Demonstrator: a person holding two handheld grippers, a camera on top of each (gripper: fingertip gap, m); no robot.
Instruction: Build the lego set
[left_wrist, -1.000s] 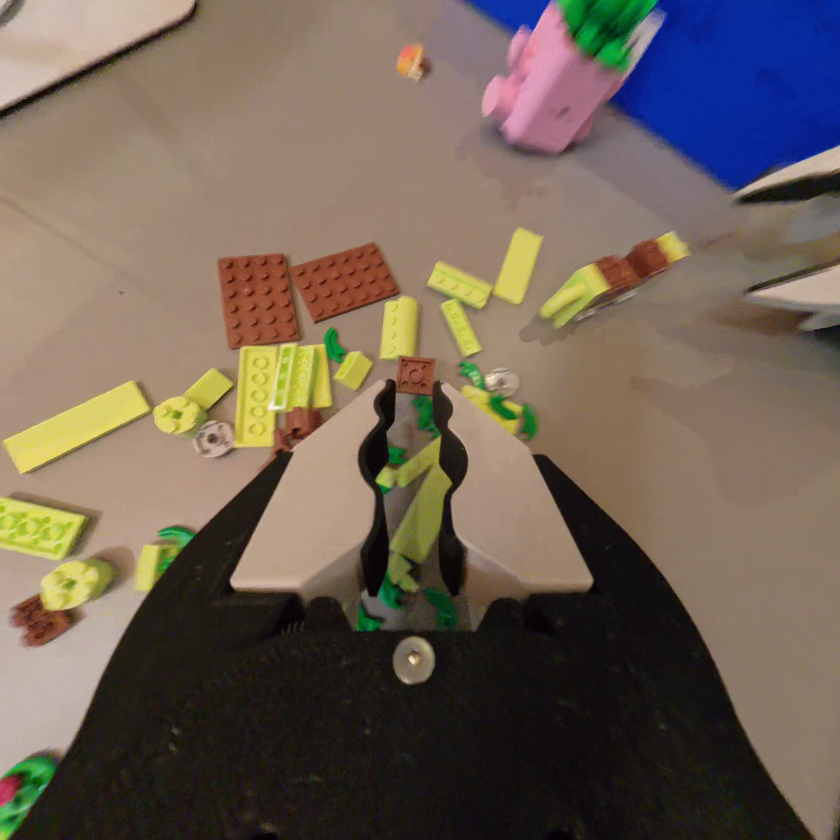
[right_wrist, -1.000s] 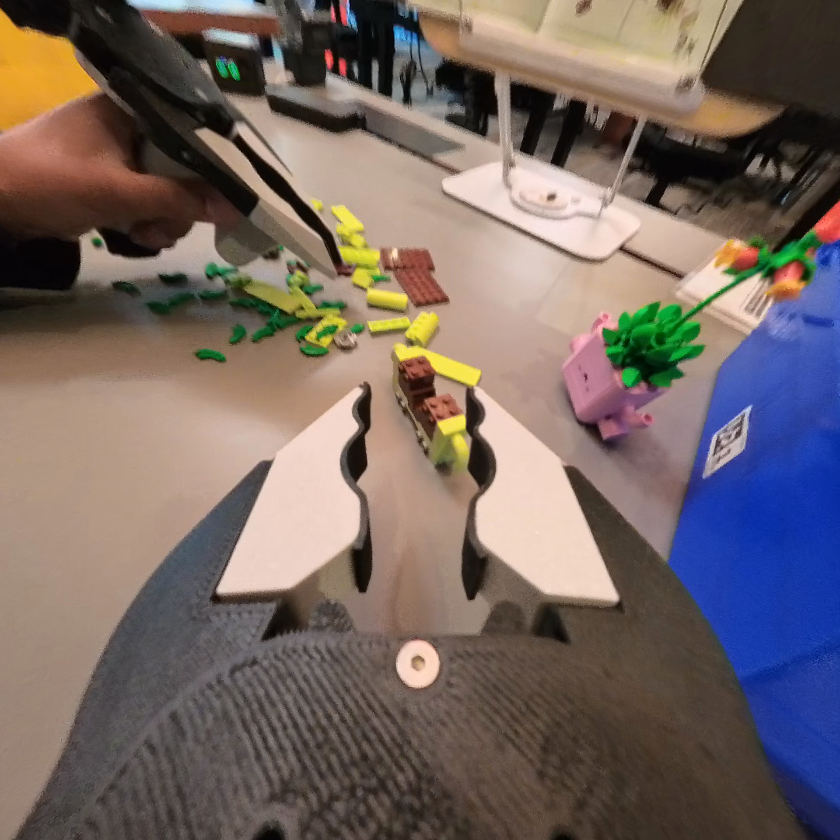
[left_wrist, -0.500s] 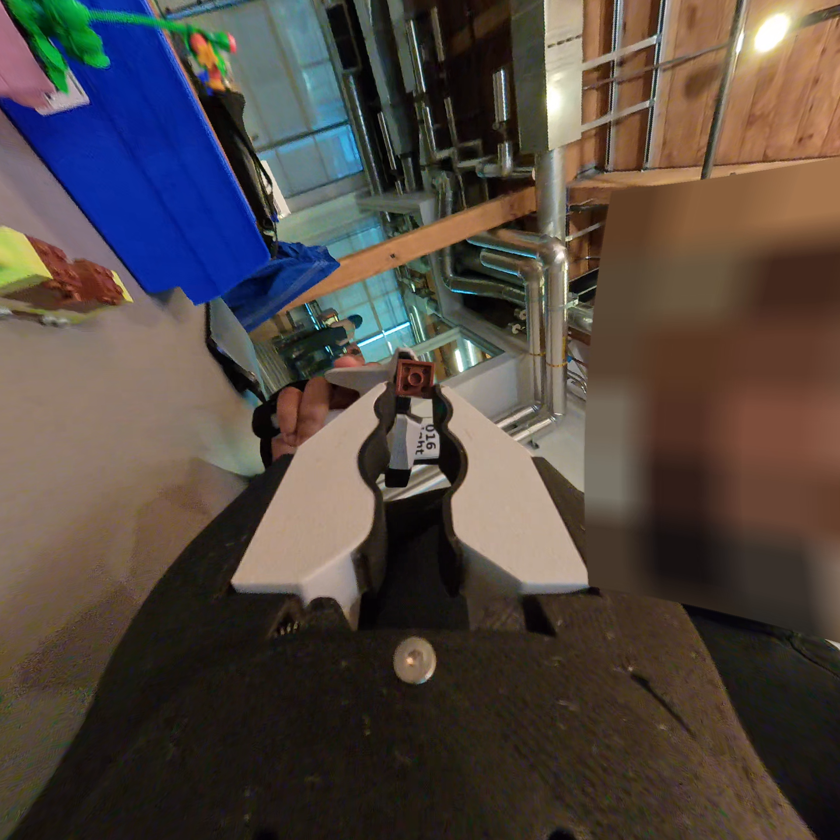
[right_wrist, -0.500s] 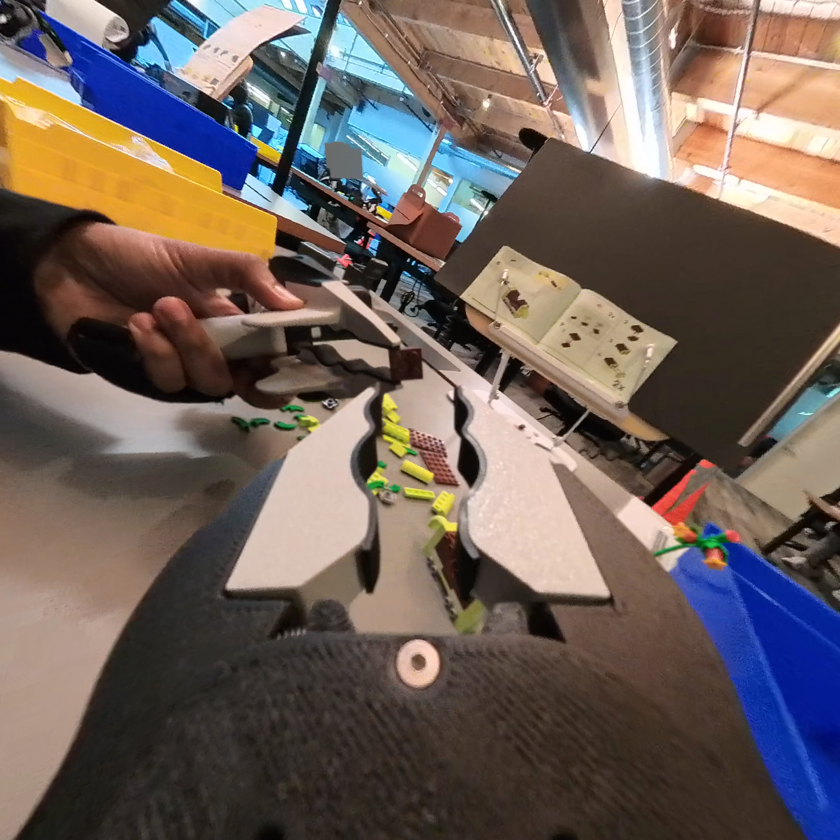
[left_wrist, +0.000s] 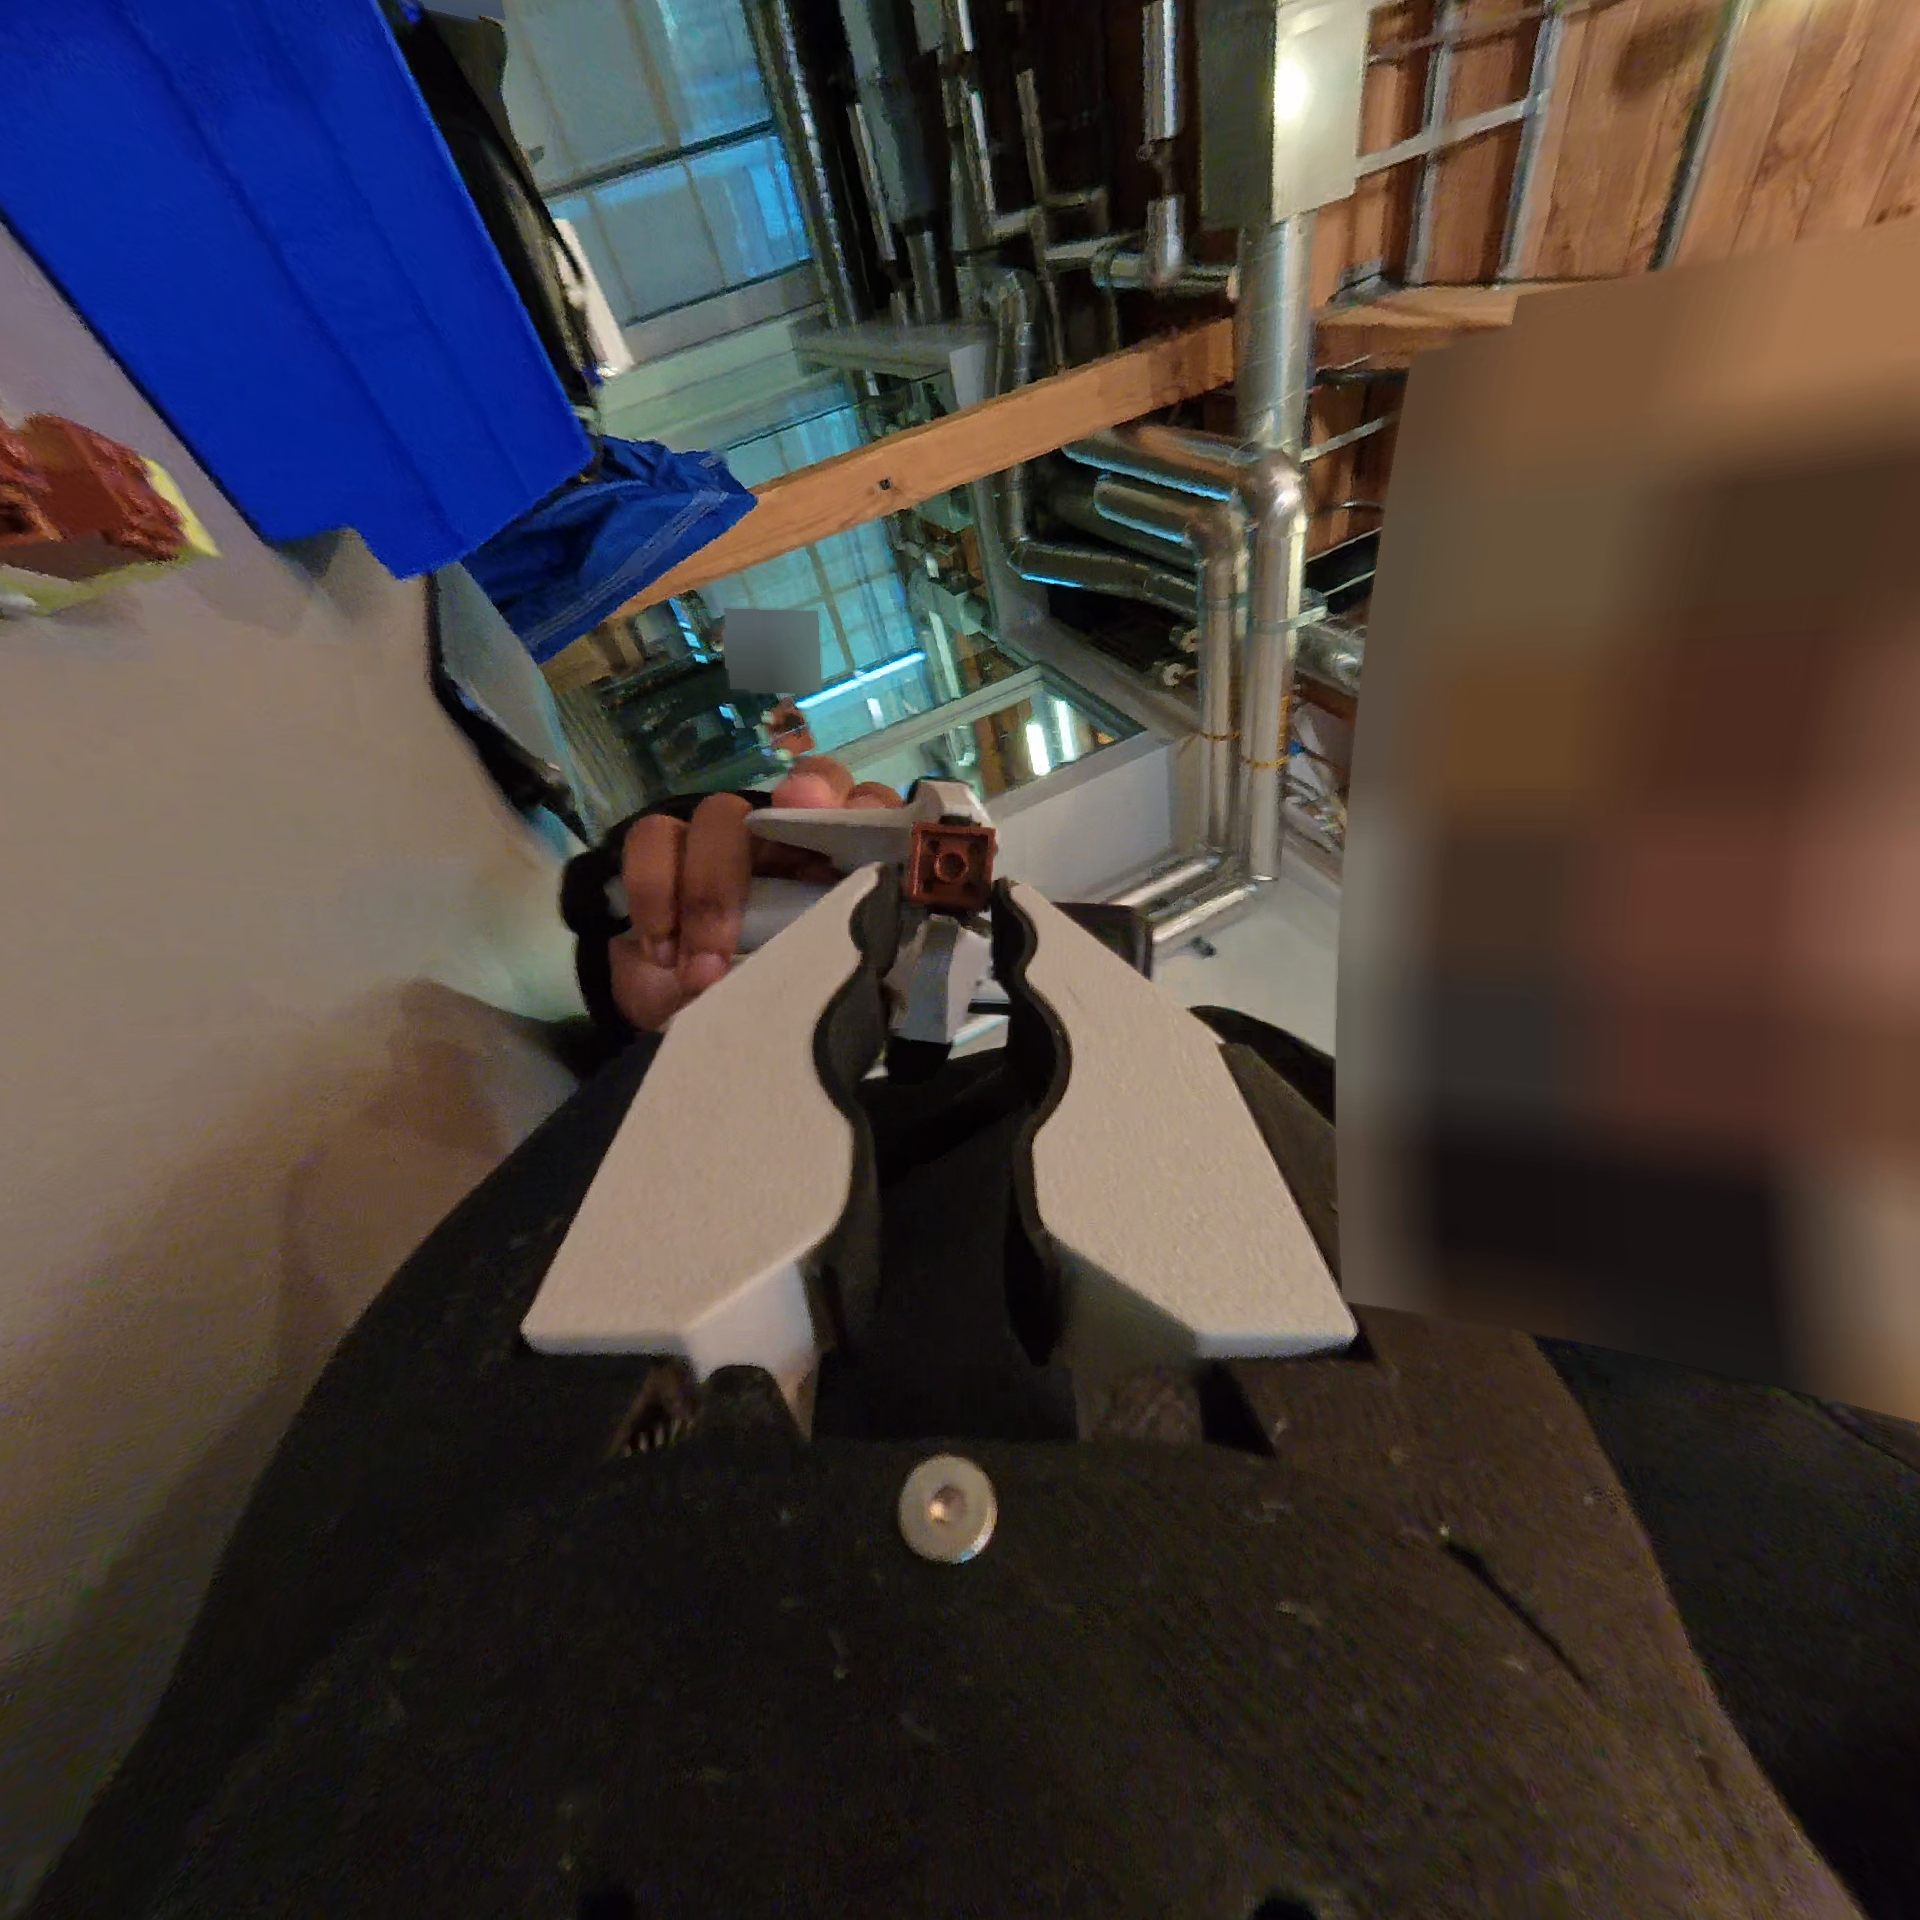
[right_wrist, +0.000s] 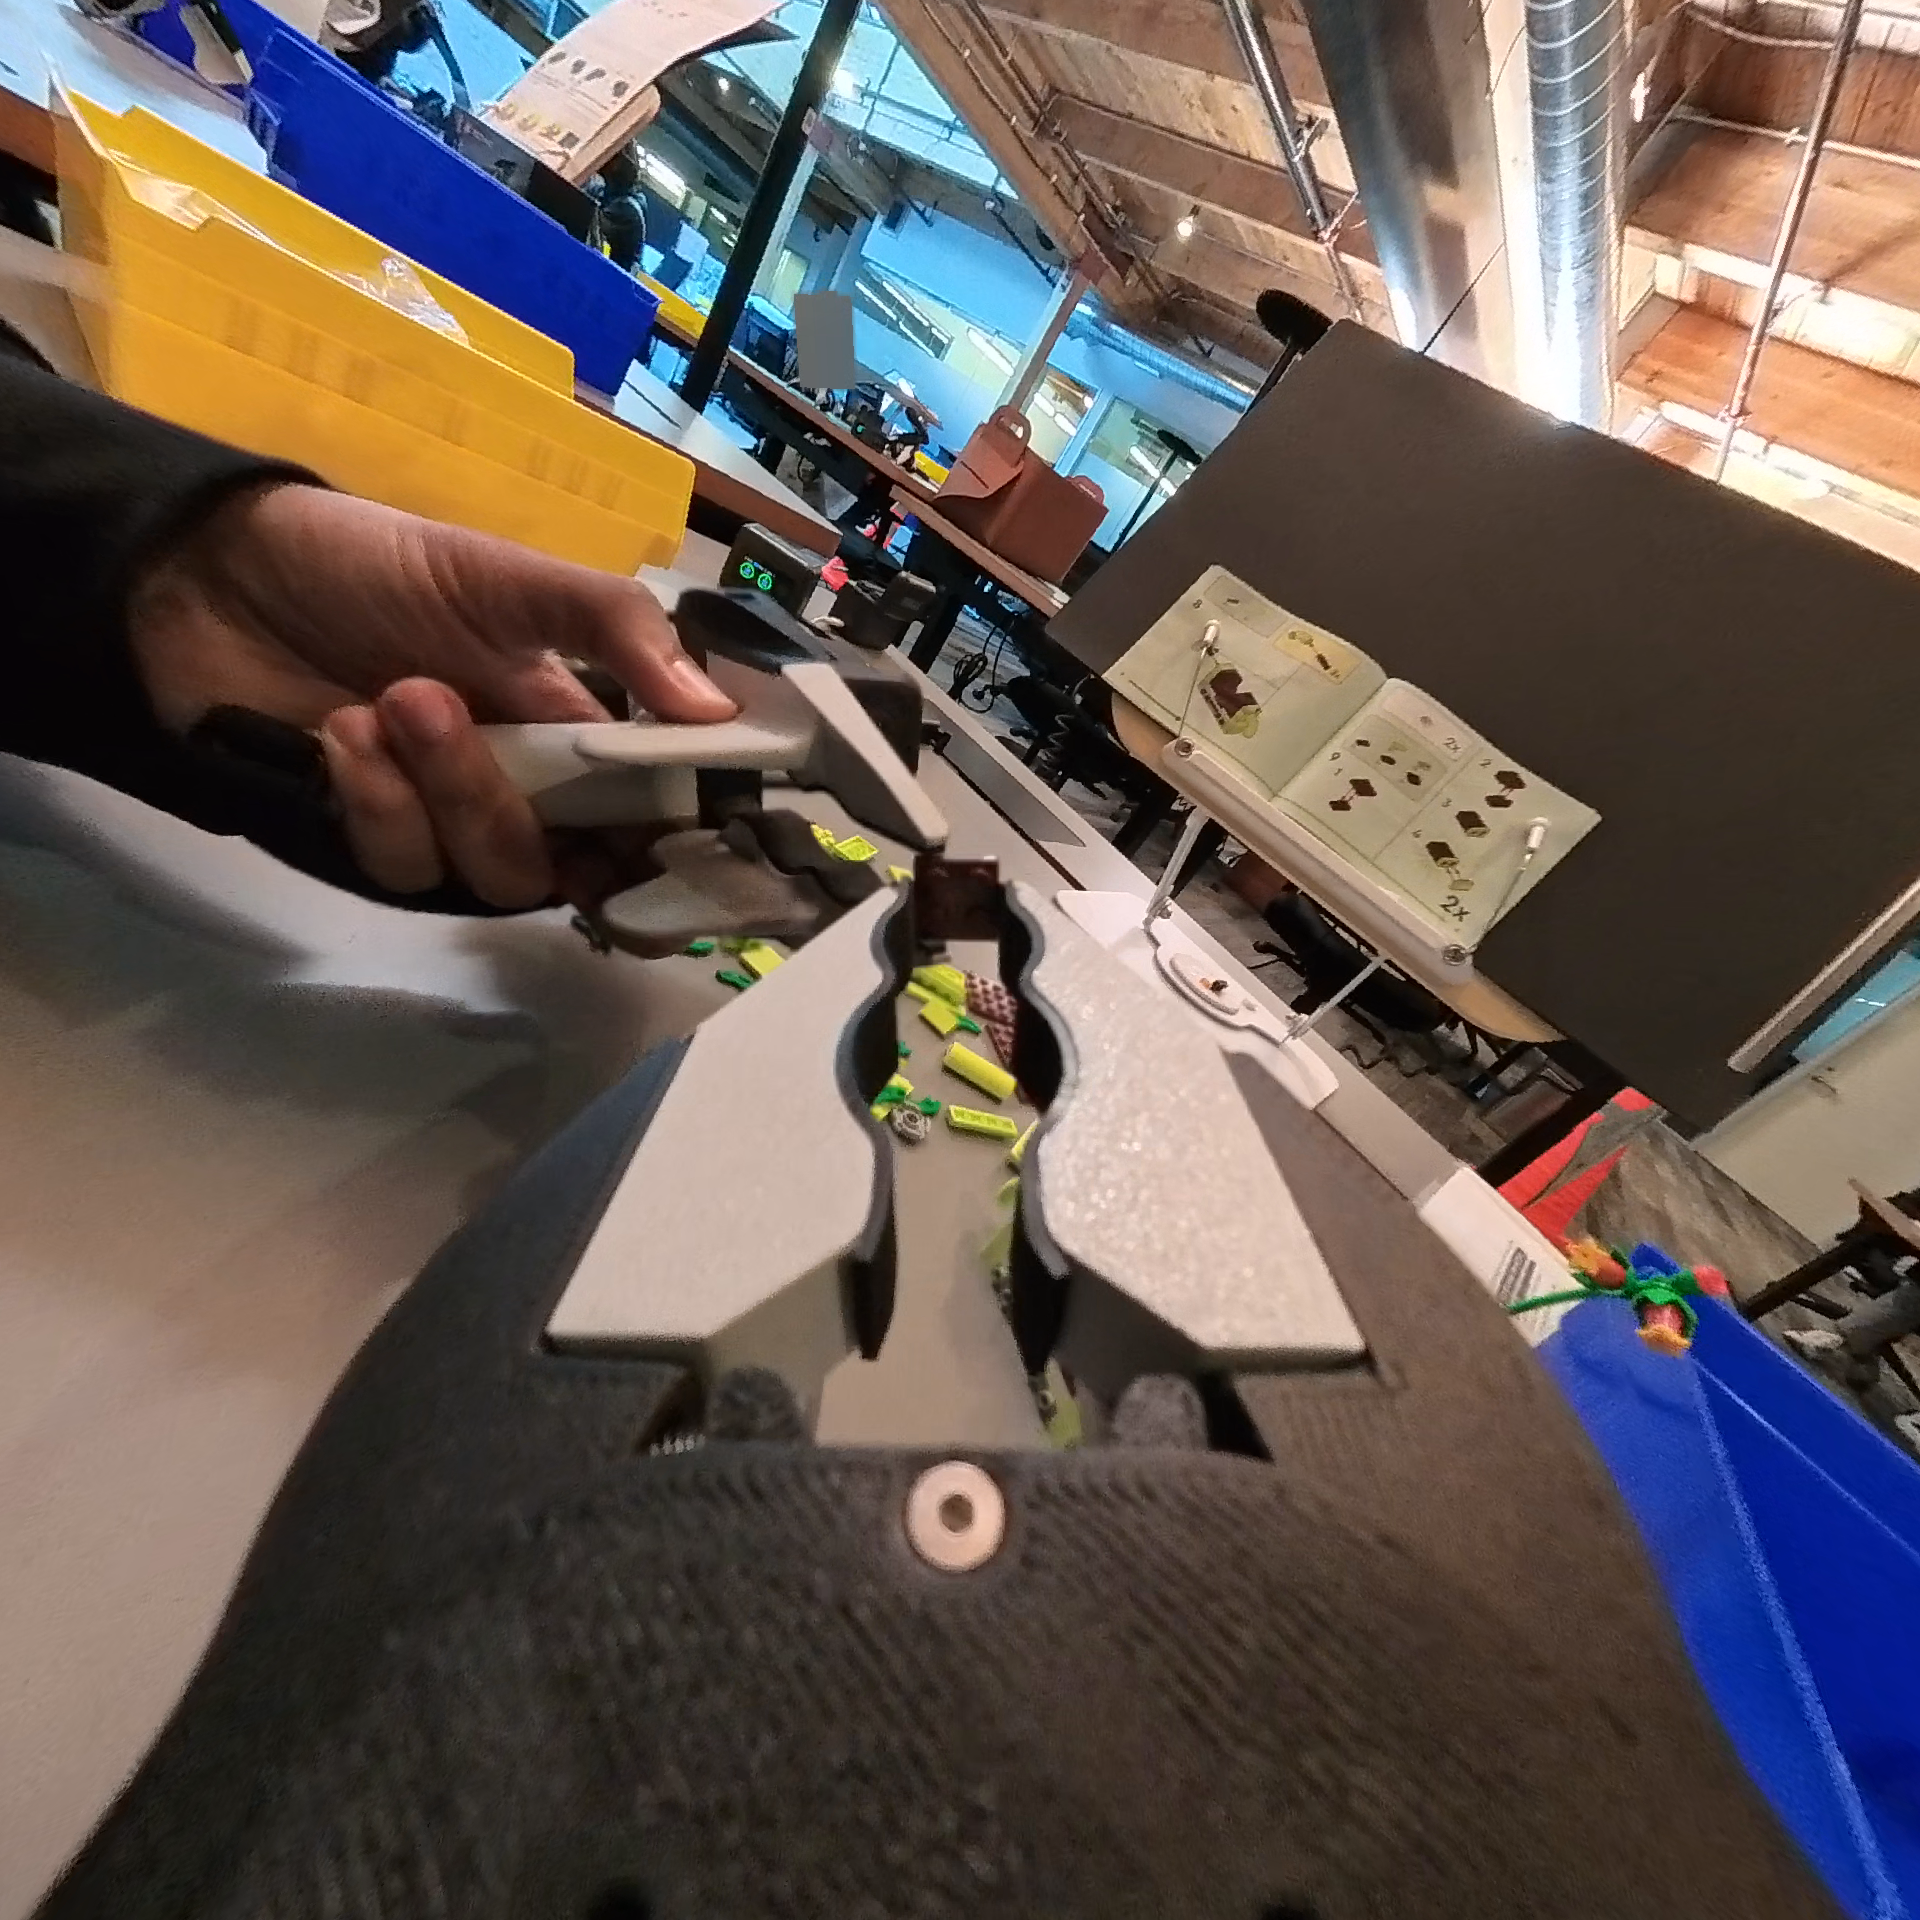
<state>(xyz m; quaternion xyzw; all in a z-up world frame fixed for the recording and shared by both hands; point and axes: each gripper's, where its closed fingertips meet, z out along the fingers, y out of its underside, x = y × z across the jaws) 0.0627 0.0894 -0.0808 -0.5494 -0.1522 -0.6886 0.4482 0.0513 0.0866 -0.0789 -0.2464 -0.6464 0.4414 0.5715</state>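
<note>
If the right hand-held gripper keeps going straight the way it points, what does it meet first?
Most likely the small brown plate pinched in the left hand-held gripper; it sits right at the right hand-held gripper fingertips. Whether they already touch is unclear.

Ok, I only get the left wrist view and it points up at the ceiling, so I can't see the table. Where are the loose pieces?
Observer: Loose lime, green and brown pieces lie on the grey table, straight ahead of the right gripper and showing through the gap between its fingers.
Operator: And the instructions?
Observer: The booklet stands open on a stand at the table's far edge, to the right of both grippers.
Operator: How does the brown plate sit for the right gripper?
Observer: From the right wrist, the brown plate sits between that gripper's fingertips. I cannot tell if they touch it.
</note>
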